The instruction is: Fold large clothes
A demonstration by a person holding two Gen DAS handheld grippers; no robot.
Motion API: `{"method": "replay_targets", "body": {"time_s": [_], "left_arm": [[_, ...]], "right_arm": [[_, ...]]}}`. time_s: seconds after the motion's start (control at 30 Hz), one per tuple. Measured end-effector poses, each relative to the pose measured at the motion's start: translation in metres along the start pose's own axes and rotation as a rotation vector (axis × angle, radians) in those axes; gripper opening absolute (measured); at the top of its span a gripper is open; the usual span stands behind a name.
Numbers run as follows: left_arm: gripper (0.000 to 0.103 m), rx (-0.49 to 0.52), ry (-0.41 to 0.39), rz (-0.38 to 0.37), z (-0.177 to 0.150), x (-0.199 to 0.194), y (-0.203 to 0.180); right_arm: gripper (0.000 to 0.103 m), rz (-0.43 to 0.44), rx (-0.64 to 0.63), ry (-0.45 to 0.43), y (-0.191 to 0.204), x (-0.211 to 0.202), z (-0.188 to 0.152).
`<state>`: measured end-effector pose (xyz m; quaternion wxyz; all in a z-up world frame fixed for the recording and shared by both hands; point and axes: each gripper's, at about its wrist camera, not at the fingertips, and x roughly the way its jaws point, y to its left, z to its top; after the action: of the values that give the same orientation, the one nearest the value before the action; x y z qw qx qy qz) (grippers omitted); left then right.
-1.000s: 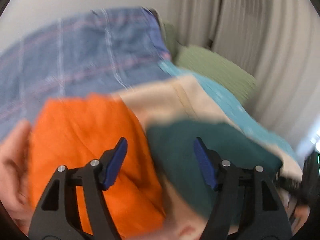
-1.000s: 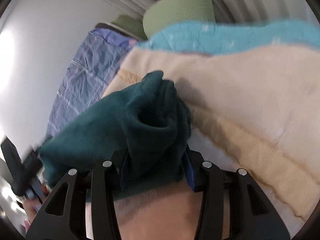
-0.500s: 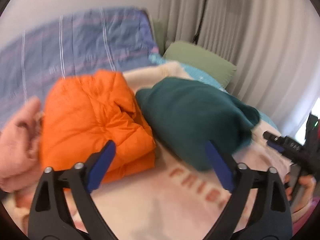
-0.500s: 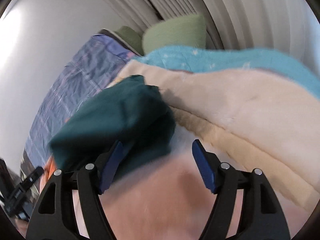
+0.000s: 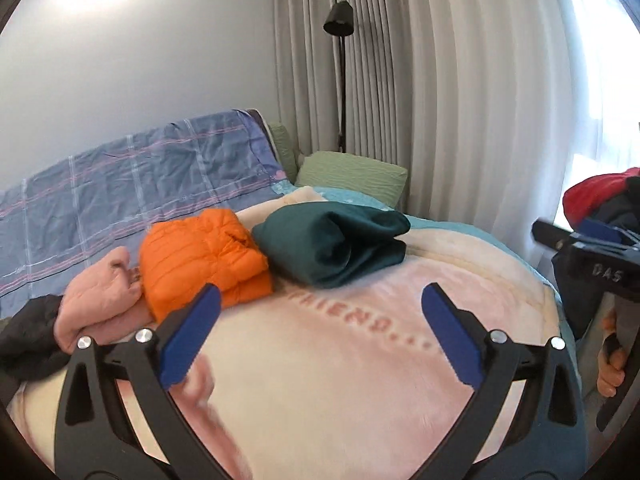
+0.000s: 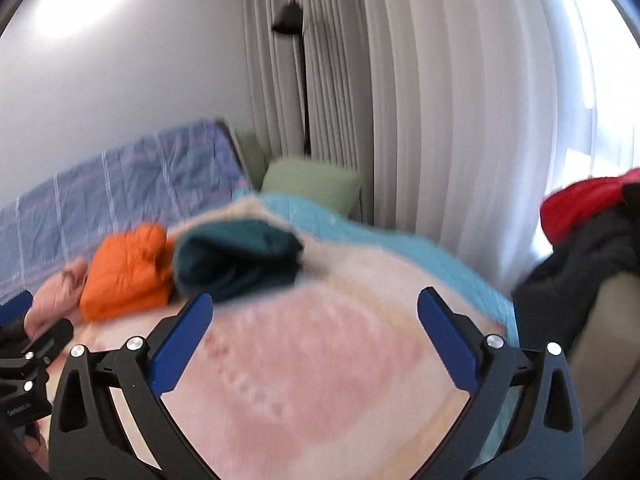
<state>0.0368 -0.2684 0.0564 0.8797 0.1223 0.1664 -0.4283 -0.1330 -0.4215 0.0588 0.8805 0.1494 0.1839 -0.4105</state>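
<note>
A folded dark teal garment (image 5: 332, 246) lies on the pink blanket (image 5: 340, 360) of the bed, beside a folded orange puffer jacket (image 5: 202, 258) and a folded pink garment (image 5: 98, 298) at the left. They also show blurred in the right wrist view: teal (image 6: 236, 258), orange (image 6: 128, 274). My left gripper (image 5: 320, 338) is open and empty, held back from the pile. My right gripper (image 6: 316, 338) is open and empty too; it shows at the right edge of the left wrist view (image 5: 588, 256).
A red and dark heap of clothes (image 6: 580, 240) lies at the right. A blue checked quilt (image 5: 132, 184) and a green pillow (image 5: 352, 176) lie at the back. Curtains (image 5: 440, 100) and a black floor lamp (image 5: 340, 60) stand behind the bed. A black garment (image 5: 28, 340) lies at the far left.
My right gripper let go of the teal garment and opened. Both grippers pulled back from the pile, so the folded clothes now look smaller and farther away.
</note>
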Motion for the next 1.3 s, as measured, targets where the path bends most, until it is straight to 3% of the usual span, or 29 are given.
{"method": "replay_targets", "body": {"time_s": [0.1, 0.2, 0.37, 0.67, 0.87, 1.3], "left_arm": [[0.101, 0.016, -0.032, 0.052, -0.012, -0.036, -0.002], [0.101, 0.005, -0.003, 0.119, -0.023, -0.061, 0.001], [0.101, -0.071, 0.031, 0.095, -0.041, -0.094, 0.015], [0.101, -0.048, -0.001, 0.123, -0.061, -0.141, 0.025], [0.101, -0.073, 0.015, 0.097, -0.068, -0.15, 0.025], [0.101, -0.02, 0.025, 0.085, -0.075, -0.148, 0.011]], "right_arm": [[0.102, 0.005, -0.026, -0.039, 0.013, -0.029, -0.014], [0.102, 0.025, -0.055, -0.067, 0.027, -0.055, -0.021], [0.102, 0.055, -0.067, -0.07, 0.046, -0.086, -0.027], [0.102, 0.089, -0.064, -0.011, 0.064, -0.104, -0.039], [0.102, 0.081, -0.09, -0.033, 0.067, -0.116, -0.046], [0.102, 0.09, -0.105, 0.007, 0.066, -0.101, -0.052]]}}
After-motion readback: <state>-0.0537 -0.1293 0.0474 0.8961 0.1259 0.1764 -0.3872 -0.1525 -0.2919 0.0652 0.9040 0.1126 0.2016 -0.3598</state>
